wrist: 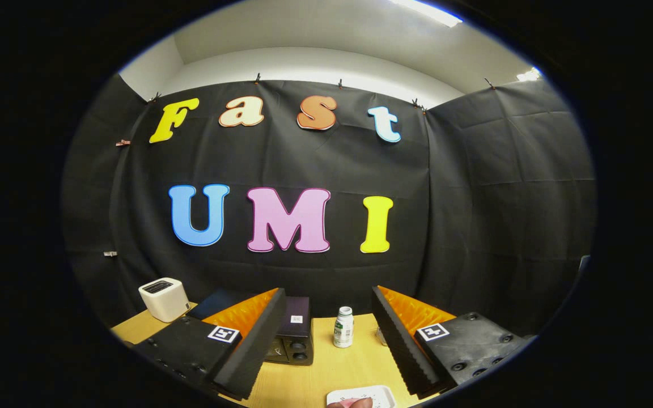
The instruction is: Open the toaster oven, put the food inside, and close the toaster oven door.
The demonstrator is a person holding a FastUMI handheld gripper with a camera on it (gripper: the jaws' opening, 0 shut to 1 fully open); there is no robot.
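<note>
We hold the gripper jaws wide, empty, over the desk; beyond them an oven, right of it a bottle.

Black cloth walls enclose the booth, pinned below a white wall. A ceiling light glows at one o'clock. The wooden table lies at six.
</note>
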